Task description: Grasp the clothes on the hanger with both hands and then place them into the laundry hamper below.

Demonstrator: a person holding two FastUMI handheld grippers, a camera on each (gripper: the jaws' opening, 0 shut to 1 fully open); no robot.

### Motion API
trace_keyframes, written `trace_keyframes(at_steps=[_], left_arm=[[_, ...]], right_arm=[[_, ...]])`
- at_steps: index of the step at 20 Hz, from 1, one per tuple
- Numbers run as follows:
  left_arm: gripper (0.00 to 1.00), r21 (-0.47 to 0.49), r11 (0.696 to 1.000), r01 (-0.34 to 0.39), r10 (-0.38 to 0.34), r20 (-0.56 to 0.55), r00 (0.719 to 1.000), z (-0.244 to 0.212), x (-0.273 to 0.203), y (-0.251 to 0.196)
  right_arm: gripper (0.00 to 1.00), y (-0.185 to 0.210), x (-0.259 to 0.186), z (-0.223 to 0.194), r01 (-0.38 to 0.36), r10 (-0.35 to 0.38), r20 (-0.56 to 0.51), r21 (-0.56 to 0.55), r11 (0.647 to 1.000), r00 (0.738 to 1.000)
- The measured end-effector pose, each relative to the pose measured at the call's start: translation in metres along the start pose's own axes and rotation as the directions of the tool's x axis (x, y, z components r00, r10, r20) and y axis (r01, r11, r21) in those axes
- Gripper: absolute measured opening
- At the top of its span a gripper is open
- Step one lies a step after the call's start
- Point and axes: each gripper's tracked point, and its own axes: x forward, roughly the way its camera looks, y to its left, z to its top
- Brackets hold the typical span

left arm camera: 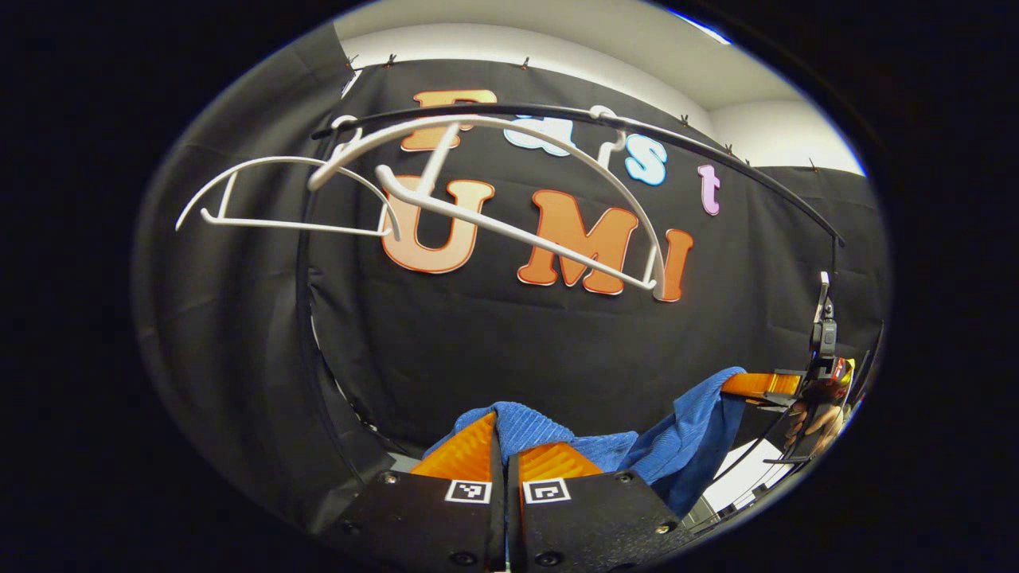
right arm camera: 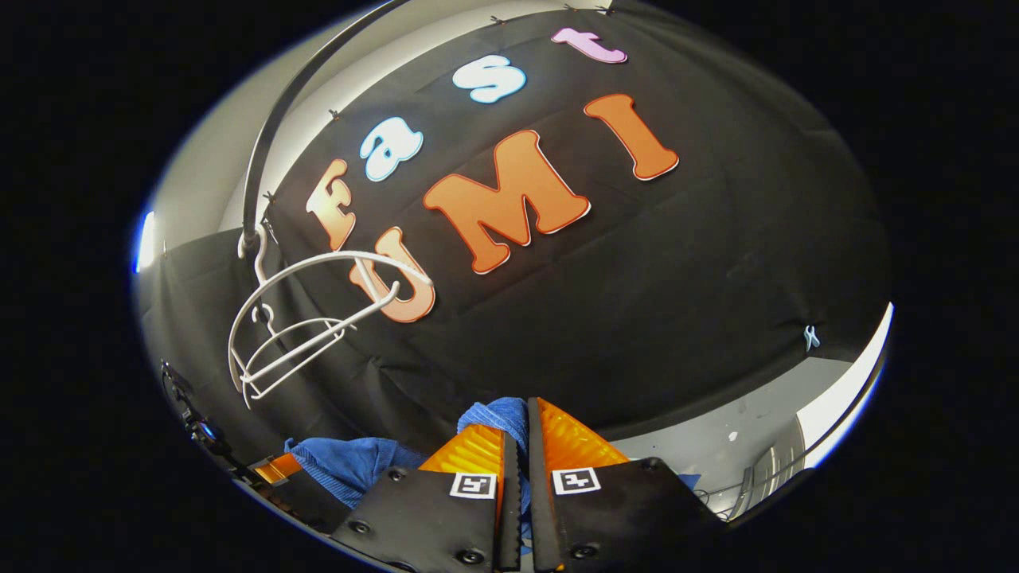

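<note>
A blue ribbed garment [left arm camera: 677, 434] stretches between the two grippers, off the hangers. In the left gripper view my left gripper [left arm camera: 505, 446] is shut on one end of it, cloth bulging above the orange fingers [left arm camera: 470, 454]. At the right edge the right gripper [left arm camera: 764, 386], held by a hand, pinches the other end. In the right gripper view my right gripper [right arm camera: 517, 434] is shut on the blue garment [right arm camera: 497, 414], and the left gripper [right arm camera: 275, 469] shows low at the left with cloth in it. Two bare white hangers [left arm camera: 509, 199] hang on the black rail [left arm camera: 716, 155].
The white hangers [right arm camera: 302, 318] dangle from the curved black rail [right arm camera: 271, 143] above and left of the right gripper. A pale floor and a light frame edge [right arm camera: 836, 398] lie at the lower right. The black cloth wall stands close behind.
</note>
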Motion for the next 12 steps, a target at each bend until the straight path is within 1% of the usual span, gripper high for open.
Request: trace_keyframes(at_steps=[3, 6, 9, 12], left_arm=[[0.01, 0.009, 0.999, 0.032, -0.032, -0.044, 0.999, -0.017, 0.011, -0.019], [0.01, 0.011, 0.998, 0.063, -0.062, -0.084, 0.995, -0.035, 0.015, -0.046], [0.01, 0.015, 0.996, 0.086, -0.083, -0.140, 0.987, -0.054, 0.024, -0.061], [0.01, 0.023, 0.994, 0.106, -0.100, -0.201, 0.975, -0.079, 0.033, -0.066]], right_arm=[[0.13, 0.002, -0.006, -0.010, -0.001, 0.001, -0.017, -0.007, 1.000, 1.000], [0.13, 0.006, -0.014, -0.025, -0.001, -0.001, -0.041, -0.040, 0.999, 0.999], [0.13, 0.006, -0.014, -0.049, 0.007, -0.013, -0.090, -0.070, 0.998, 0.996], [0.13, 0.002, -0.011, -0.078, 0.026, -0.041, -0.136, -0.109, 0.994, 0.990]])
